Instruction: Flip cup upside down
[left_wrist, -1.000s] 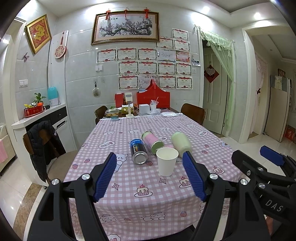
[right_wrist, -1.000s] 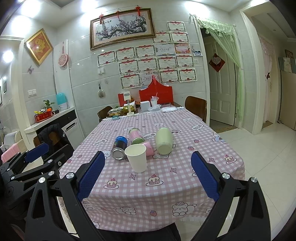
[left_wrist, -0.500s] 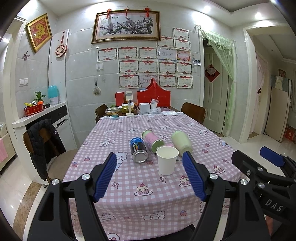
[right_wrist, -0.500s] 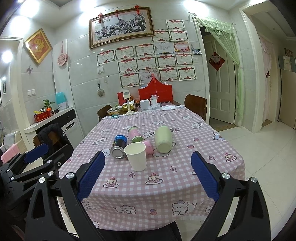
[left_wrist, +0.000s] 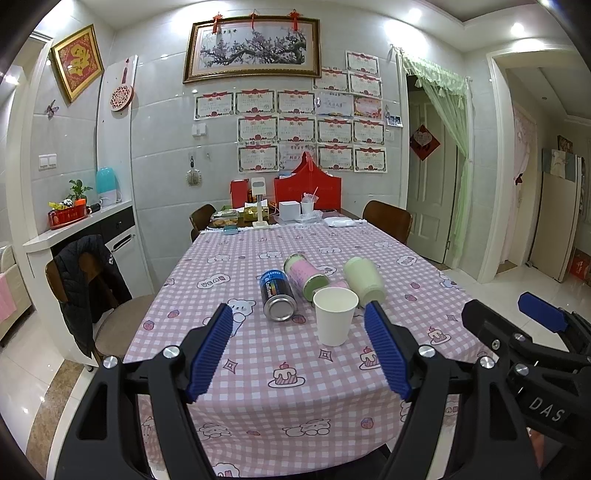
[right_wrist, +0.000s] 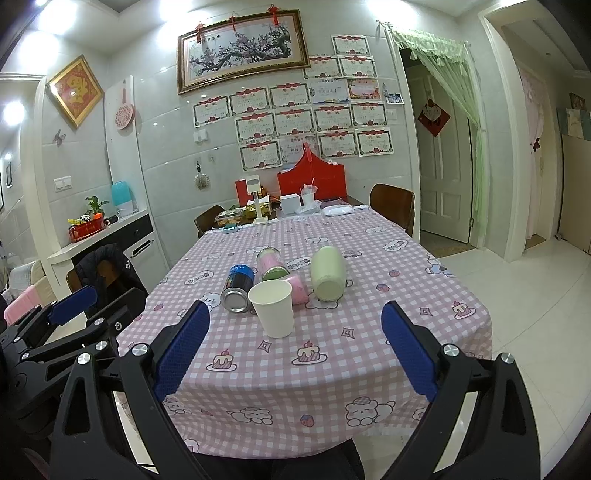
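Nearer claws (left_wrist: 299, 314) — cans (left_wrist: 279, 299) behind cup (left_wrist: 334, 315)

White tiled wall (left_wrist: 162, 122) with a framed blossom painting (left_wrist: 253, 50) upper centre, certificates (left_wrist: 295, 129) below, glossy floor (right_wrist: 535, 302) right

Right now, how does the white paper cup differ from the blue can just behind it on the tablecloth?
The white paper cup stands upright with its mouth open upward; the blue can lies on its side, its metal end facing the cameras. The cup is plain white and tapers toward its base; the can is a dark blue printed straight cylinder. Both rest on the pink checked tablecloth, untouched by either gripper.
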